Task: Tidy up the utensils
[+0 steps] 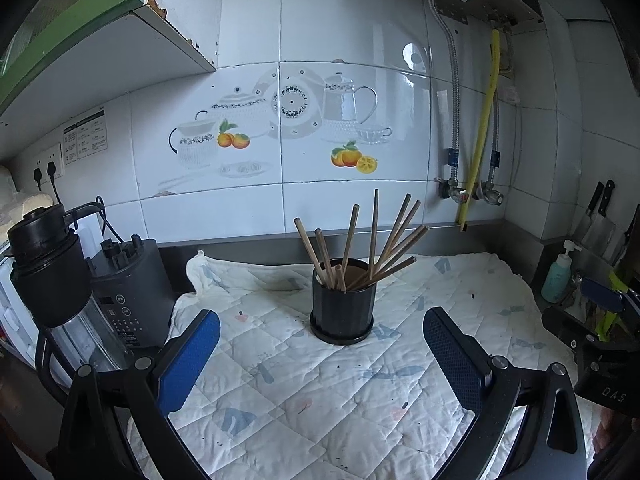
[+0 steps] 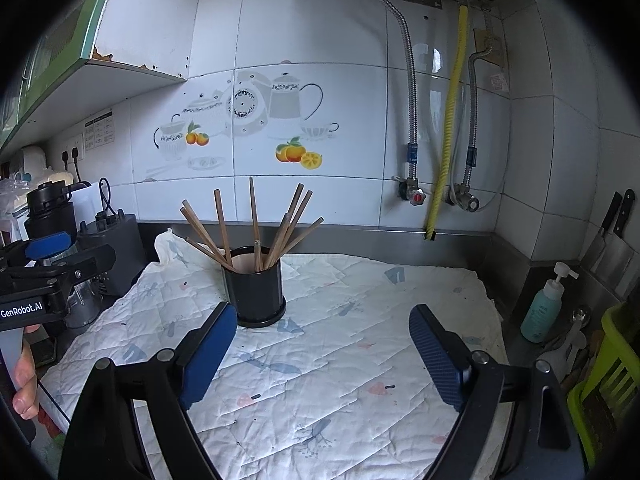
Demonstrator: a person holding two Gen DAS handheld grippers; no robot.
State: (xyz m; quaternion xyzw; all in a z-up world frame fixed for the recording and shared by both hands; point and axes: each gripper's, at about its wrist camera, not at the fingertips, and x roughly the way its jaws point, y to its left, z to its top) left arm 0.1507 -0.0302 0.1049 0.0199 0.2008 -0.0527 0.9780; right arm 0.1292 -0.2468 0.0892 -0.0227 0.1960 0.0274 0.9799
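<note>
Jaws spread wide on both, left gripper (image 1: 320,354) and right gripper (image 2: 322,354), nothing between. Chopsticks (image 1: 370,248) upright in black holder (image 1: 343,306), mid-counter on quilted cloth (image 1: 280,392). Likely light, stiff, slippery; best pinched near upper shaft, singly.

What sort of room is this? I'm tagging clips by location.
Most likely a home kitchen: tiled wall, blender on the counter, black holder of chopsticks, and knives racked at right.
</note>
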